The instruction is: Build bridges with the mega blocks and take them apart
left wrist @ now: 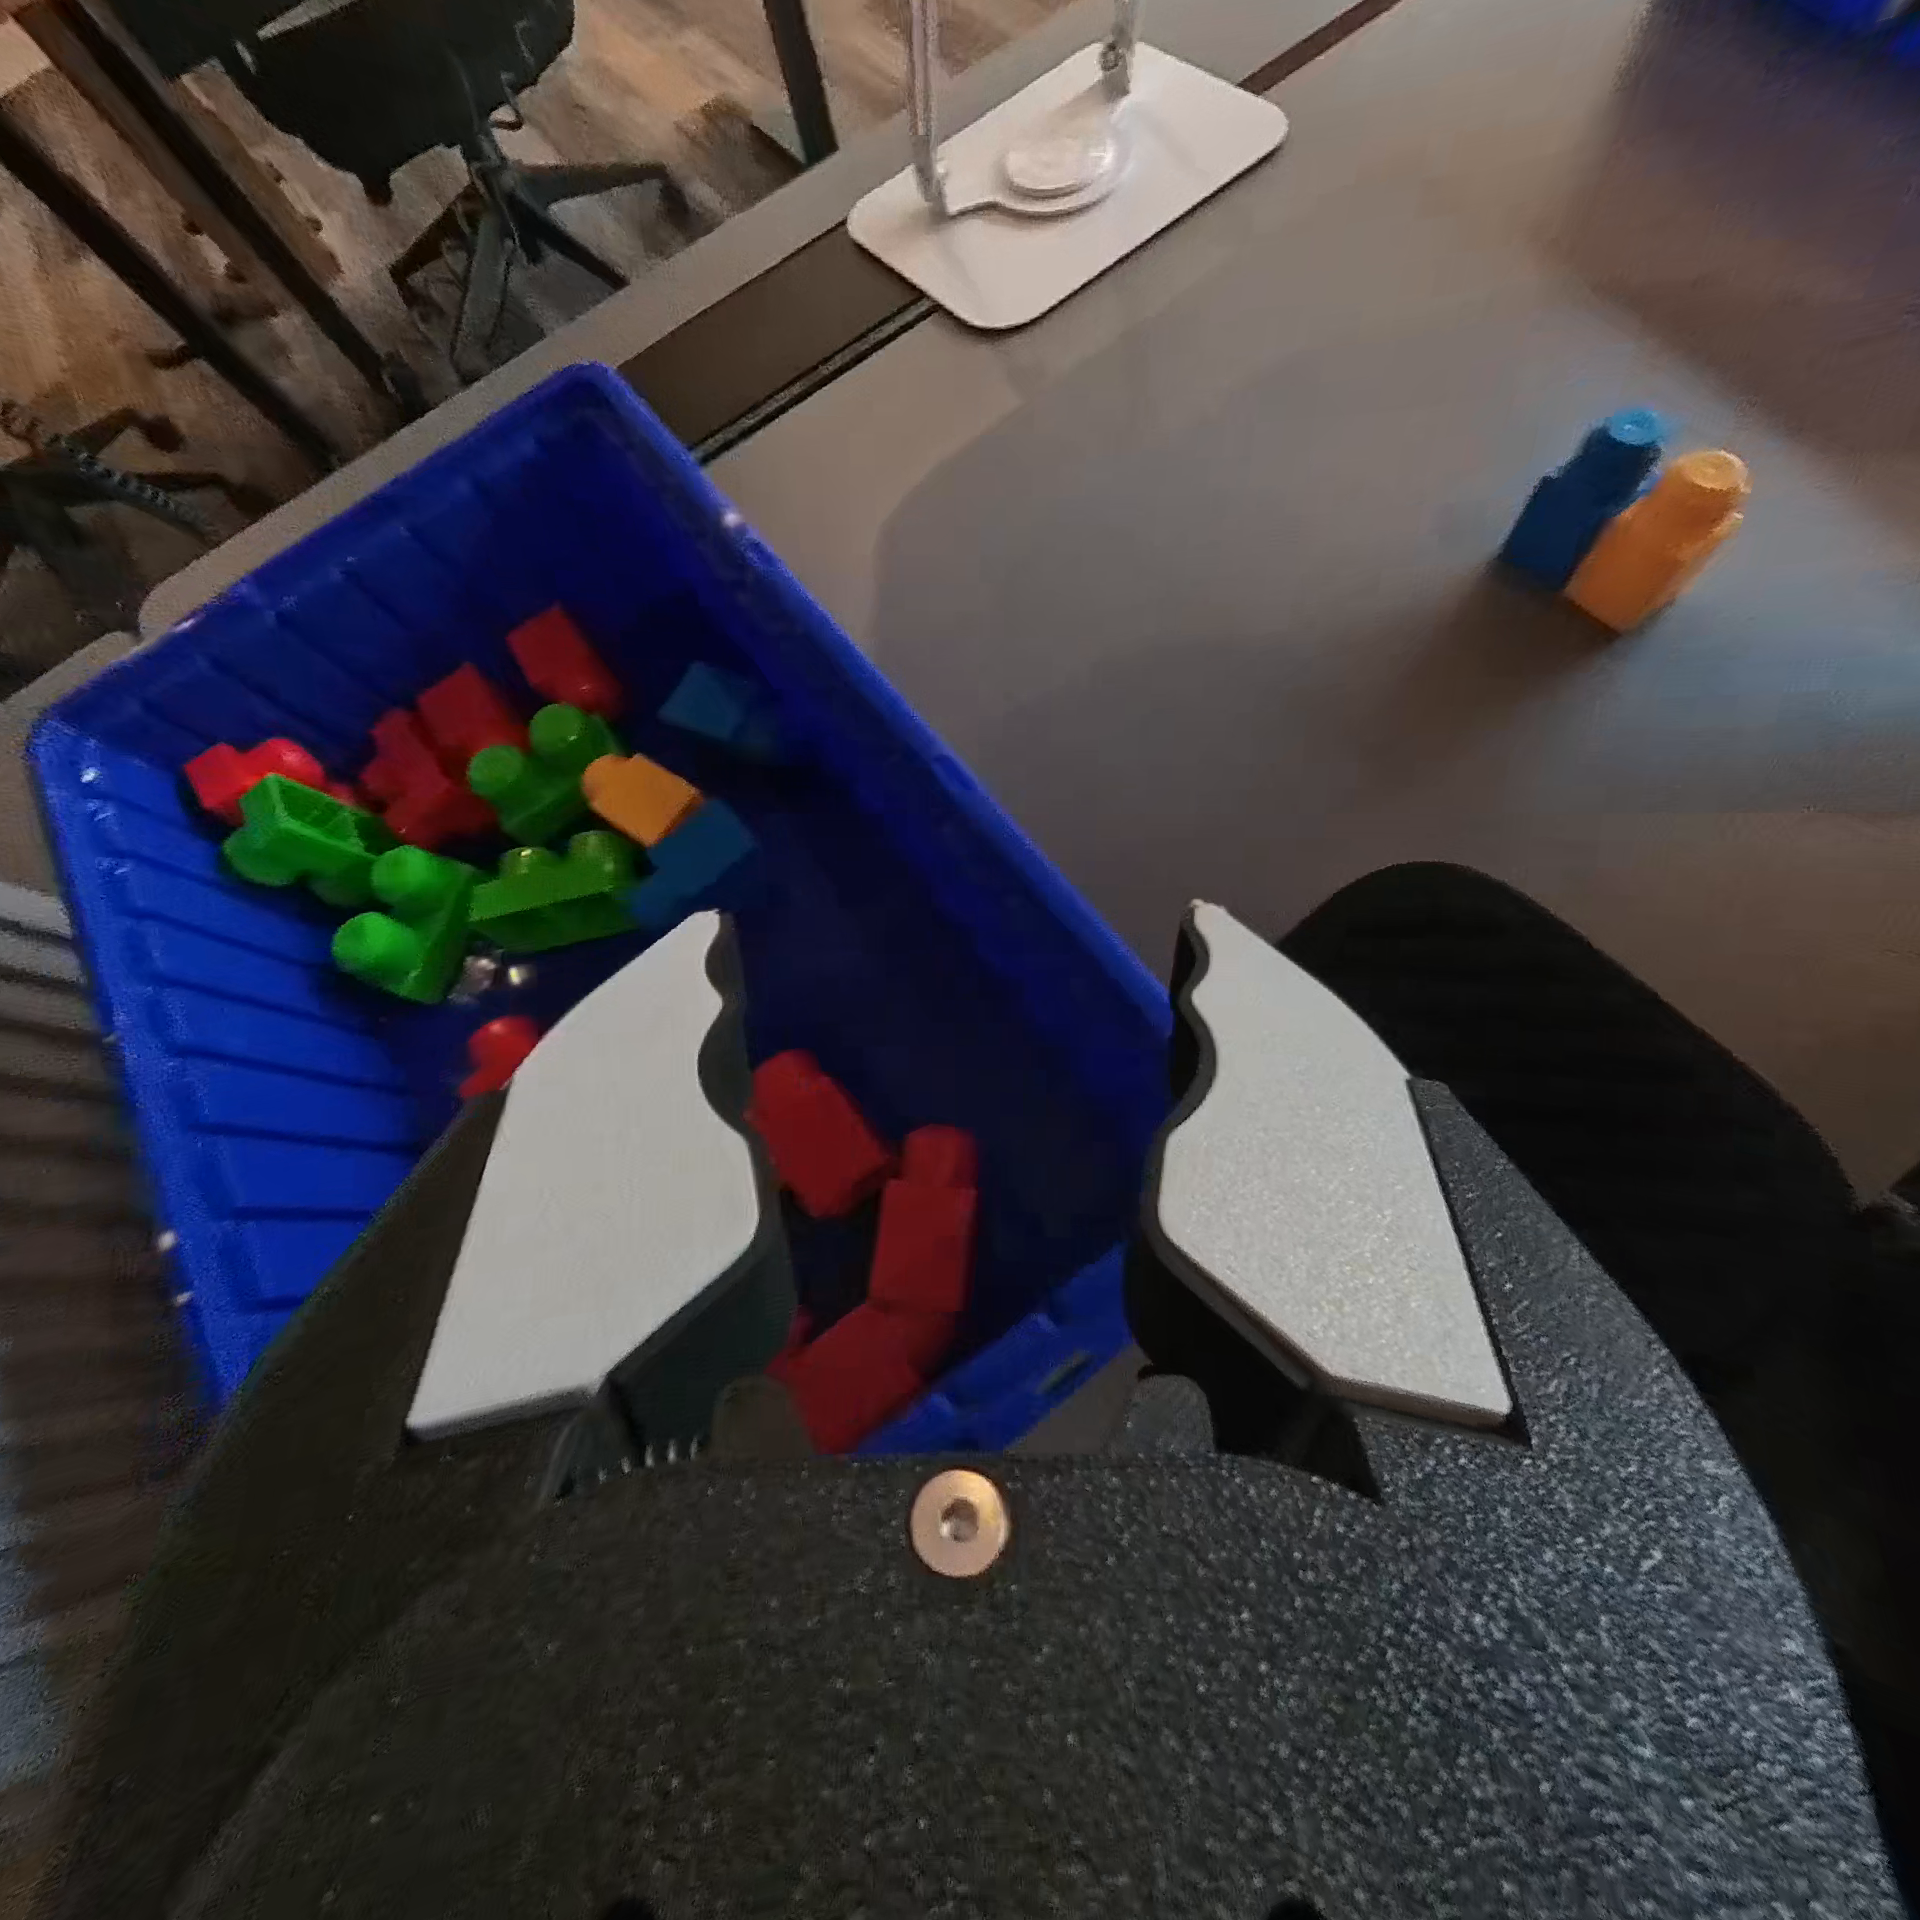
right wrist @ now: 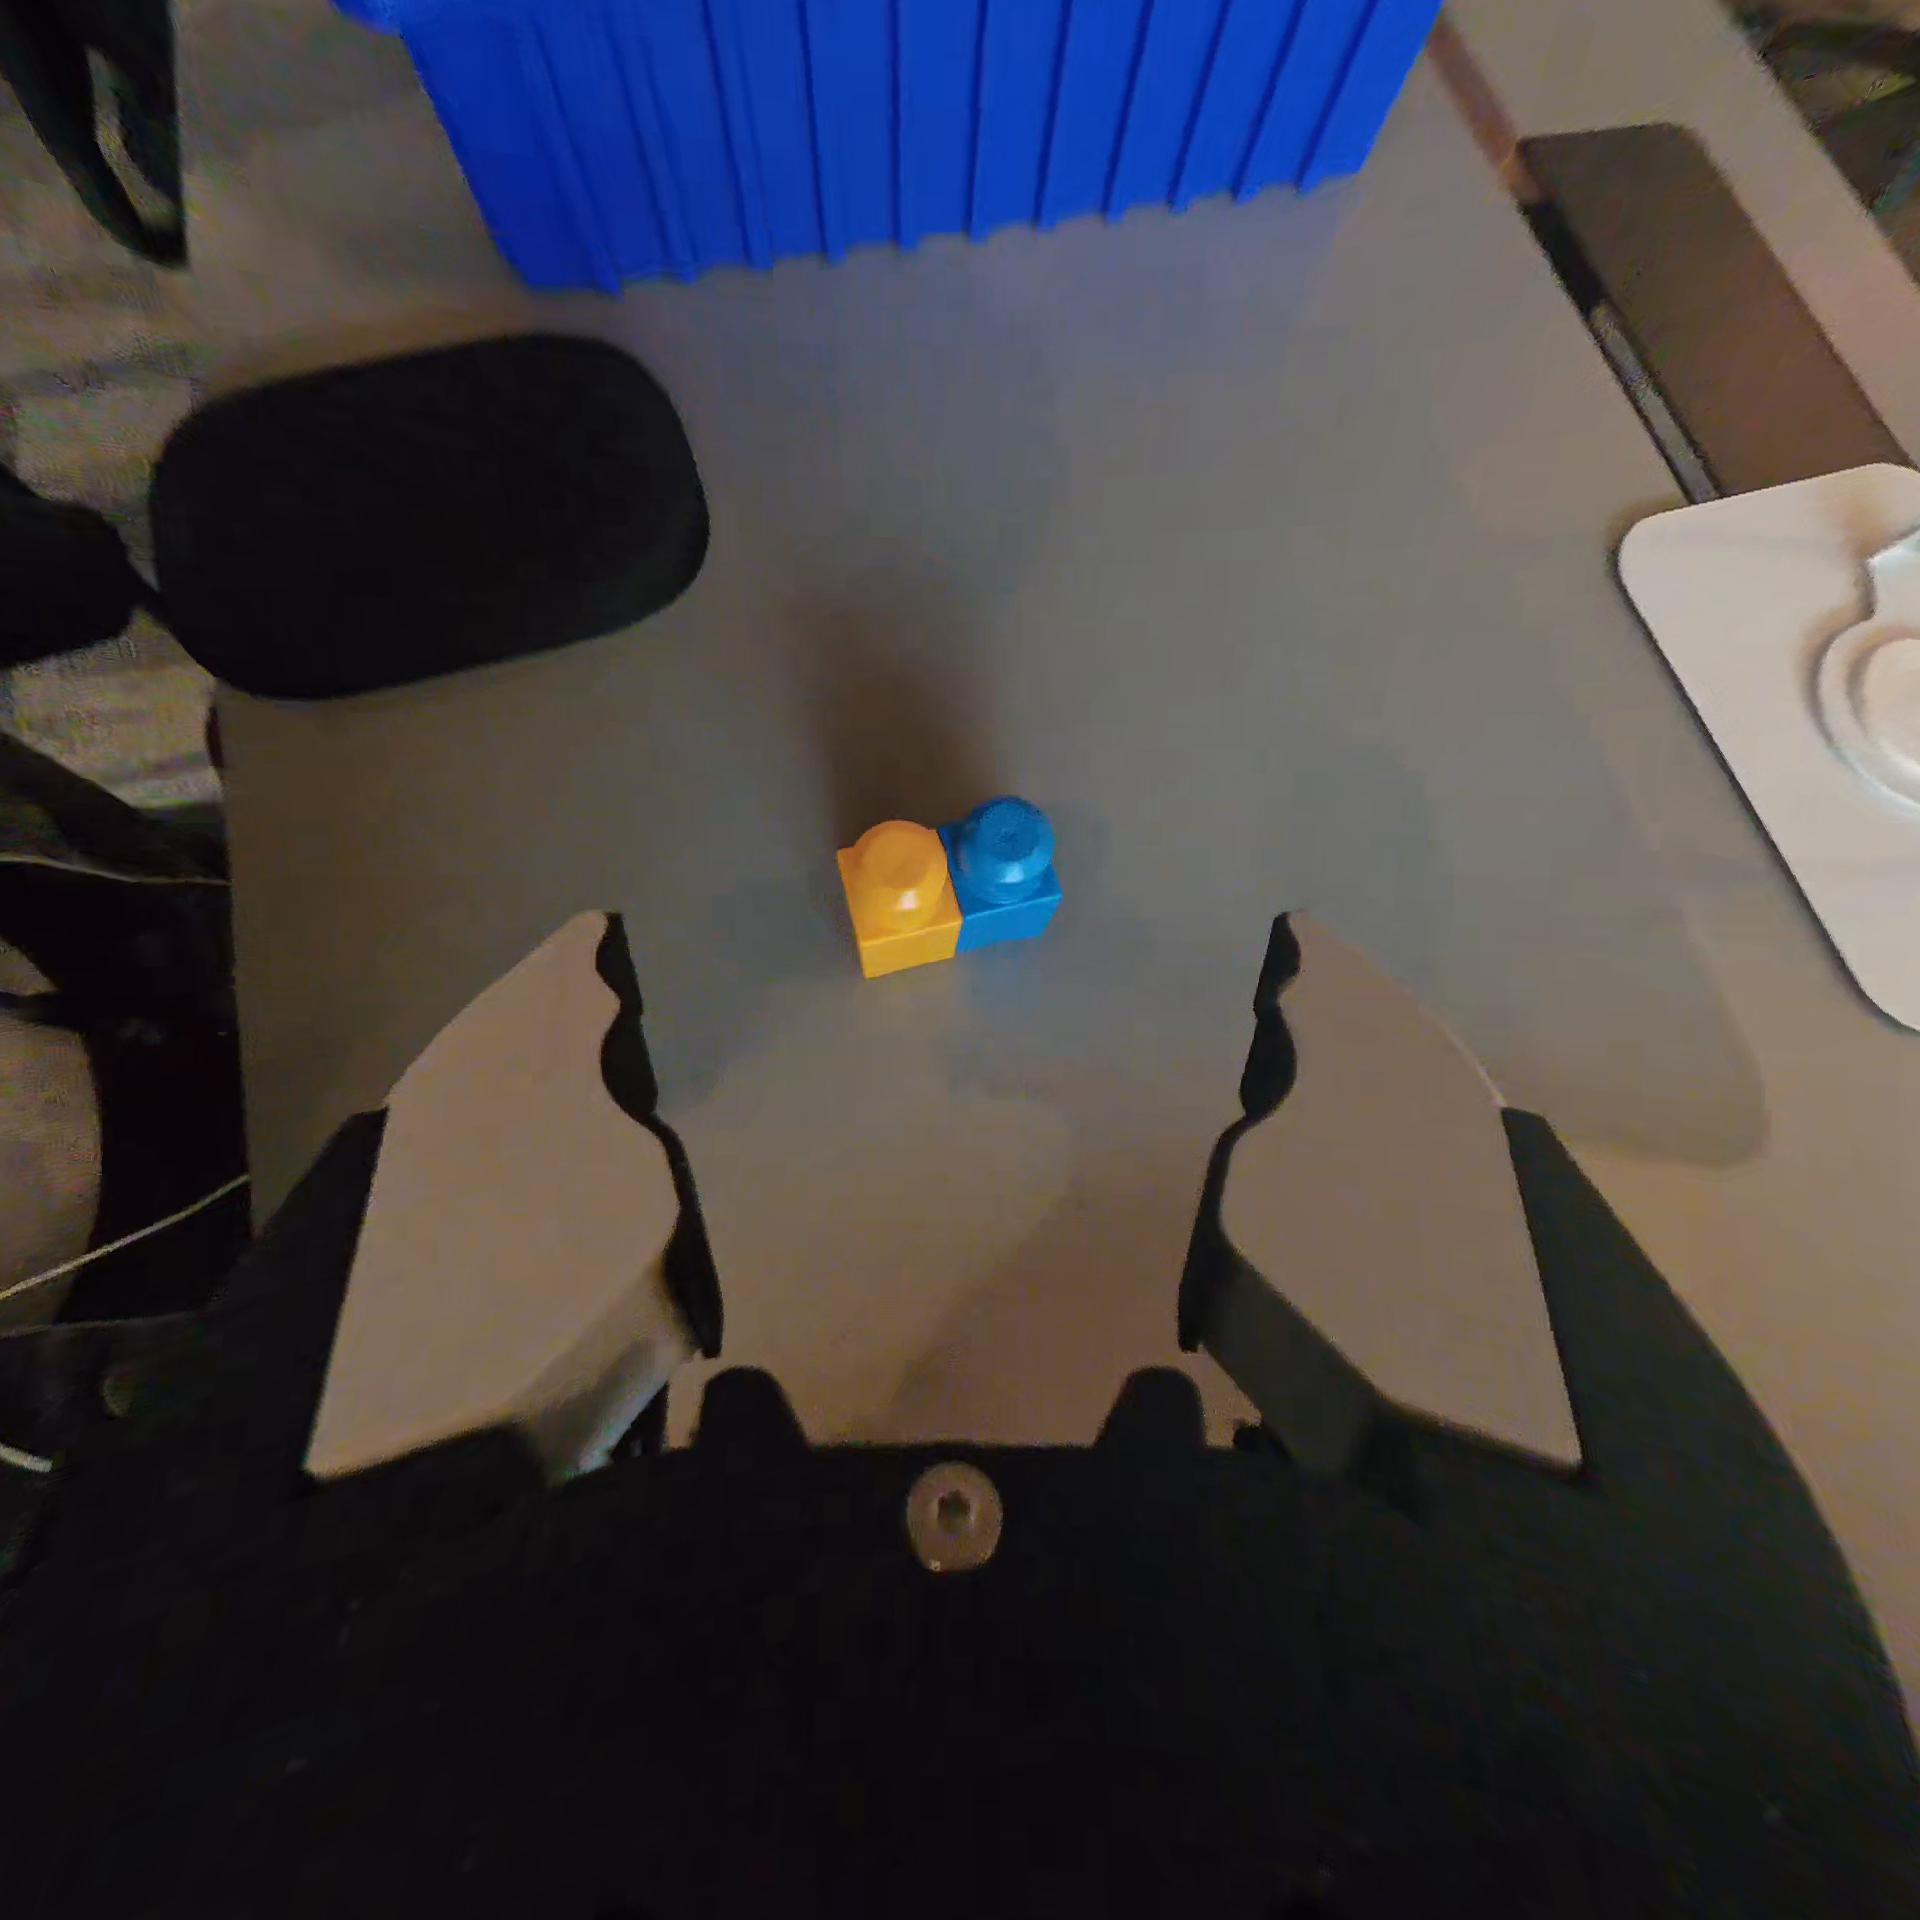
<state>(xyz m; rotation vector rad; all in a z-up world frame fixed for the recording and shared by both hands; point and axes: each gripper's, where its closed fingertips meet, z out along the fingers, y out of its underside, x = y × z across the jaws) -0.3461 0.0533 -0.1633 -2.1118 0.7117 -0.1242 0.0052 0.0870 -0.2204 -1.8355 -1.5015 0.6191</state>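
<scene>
A blue bin [left wrist: 914,831] holds several loose red, green, blue and orange mega blocks [left wrist: 520,821]. My left gripper [left wrist: 956,925] hovers over the bin's near end, open and empty, with red blocks [left wrist: 821,1143] between its fingers below. An orange block [right wrist: 899,909] and a blue block [right wrist: 1003,873] stand side by side, touching, on the grey table; they also show in the left wrist view as the orange block [left wrist: 1652,540] and the blue block [left wrist: 1579,499]. My right gripper [right wrist: 945,920] is open and empty, just short of this pair. The bin's ribbed wall [right wrist: 914,125] stands beyond them.
A white stand base [left wrist: 1070,177] with a clear post sits at the table's far side; it shows at the right edge in the right wrist view [right wrist: 1766,707]. A black padded armrest [right wrist: 426,509] lies by the table edge left of the blocks. Chairs stand beyond the table. Tip to tip, the grippers are about 35 centimeters apart. About 20 centimeters separates my left fingertips from the black padded armrest [right wrist: 426,509].
</scene>
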